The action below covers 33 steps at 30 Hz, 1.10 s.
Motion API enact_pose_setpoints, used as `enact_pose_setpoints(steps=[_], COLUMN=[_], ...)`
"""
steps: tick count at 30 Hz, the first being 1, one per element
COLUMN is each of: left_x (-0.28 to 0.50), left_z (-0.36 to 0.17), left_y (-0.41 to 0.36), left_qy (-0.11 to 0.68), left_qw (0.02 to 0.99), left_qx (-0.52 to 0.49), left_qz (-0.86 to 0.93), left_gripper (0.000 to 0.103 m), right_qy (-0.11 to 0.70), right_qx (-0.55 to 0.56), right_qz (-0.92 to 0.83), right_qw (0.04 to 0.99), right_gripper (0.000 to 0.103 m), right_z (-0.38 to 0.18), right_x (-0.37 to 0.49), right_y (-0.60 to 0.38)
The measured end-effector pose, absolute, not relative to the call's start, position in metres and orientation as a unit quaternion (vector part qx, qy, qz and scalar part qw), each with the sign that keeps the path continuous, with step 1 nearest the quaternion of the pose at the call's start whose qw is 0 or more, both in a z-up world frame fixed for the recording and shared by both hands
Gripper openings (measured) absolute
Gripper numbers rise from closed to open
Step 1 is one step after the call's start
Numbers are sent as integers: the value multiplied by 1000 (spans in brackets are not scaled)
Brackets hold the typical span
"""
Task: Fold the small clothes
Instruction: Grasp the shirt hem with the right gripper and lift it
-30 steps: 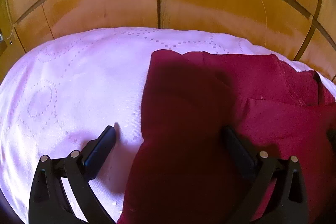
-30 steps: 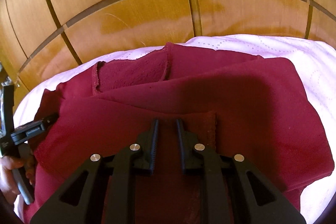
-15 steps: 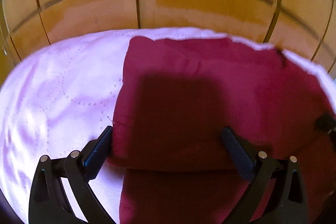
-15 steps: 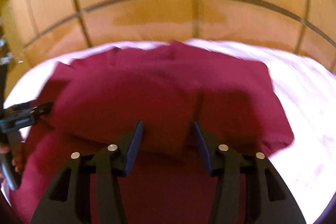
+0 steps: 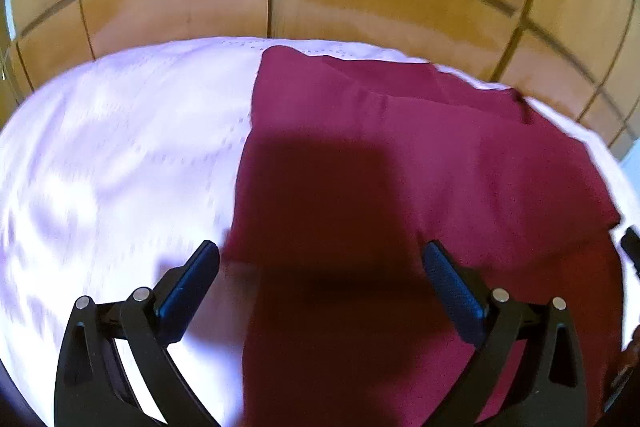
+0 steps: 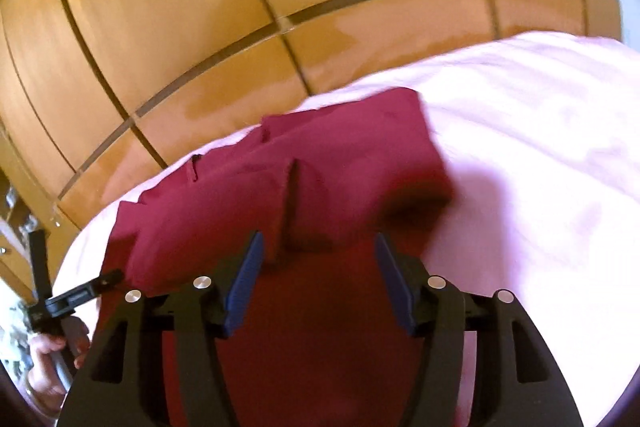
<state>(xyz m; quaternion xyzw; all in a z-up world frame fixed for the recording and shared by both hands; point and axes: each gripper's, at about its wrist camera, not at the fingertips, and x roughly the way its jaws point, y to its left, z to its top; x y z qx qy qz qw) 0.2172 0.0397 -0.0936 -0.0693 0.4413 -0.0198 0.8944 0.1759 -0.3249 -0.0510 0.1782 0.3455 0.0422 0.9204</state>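
Over garment [image 6: 304, 187], right gripper [image 6: 316, 251] widened (empty).

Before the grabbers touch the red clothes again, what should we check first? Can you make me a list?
1. Left gripper open: ok, its fingers are spread wide with nothing between them.
2. Right gripper open: ok, fingers apart and not pinching anything.
3. Red garment lies on the white bedsheet: ok.
4. Fold lies flat: not ok, a ridge of cloth stands up in the right wrist view.
5. Edges line up neatly: cannot tell, the pictures are blurry.
6. Grippers apart from each other: ok, the left one shows far off at the side of the right wrist view.
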Motion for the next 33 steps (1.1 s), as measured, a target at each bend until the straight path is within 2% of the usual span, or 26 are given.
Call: enact_pose_setpoints(steps=[9, 11, 16, 24, 25, 26, 29, 33], left_x=[148, 136, 125, 103, 102, 102, 101, 100], left_z=[-103, -104, -109, -111, -112, -111, -111, -112], left_y=[45, 45, 32, 37, 37, 37, 39, 38], left_qy=[461, 465, 464, 461, 459, 457, 458, 457], left_qw=[883, 882, 885, 886, 887, 888, 887, 888], left_qx=[-74, -61, -7, 4, 7, 8, 1, 8], left_qz=[-39, -41, -41, -51, -52, -52, -53, -51], left_gripper=[101, 101, 101, 101, 101, 101, 101, 101], right_qy=[383, 384, 379, 386, 386, 390, 396, 373], right_qx=[164, 186, 242, 305, 302, 290, 274, 238], right_qz=[9, 16, 19, 12, 8, 3, -13, -37], right_qw=[909, 904, 893, 871, 872, 874, 876, 896], right_gripper=[57, 53, 53, 51, 39, 16, 11, 9], right_z=[-64, -69, -74, -81, -81, -80, -76, -68], right_x=[118, 116, 134, 207, 215, 224, 242, 246], right_y=[-356, -363, -376, -397, -399, -399, -400, -401])
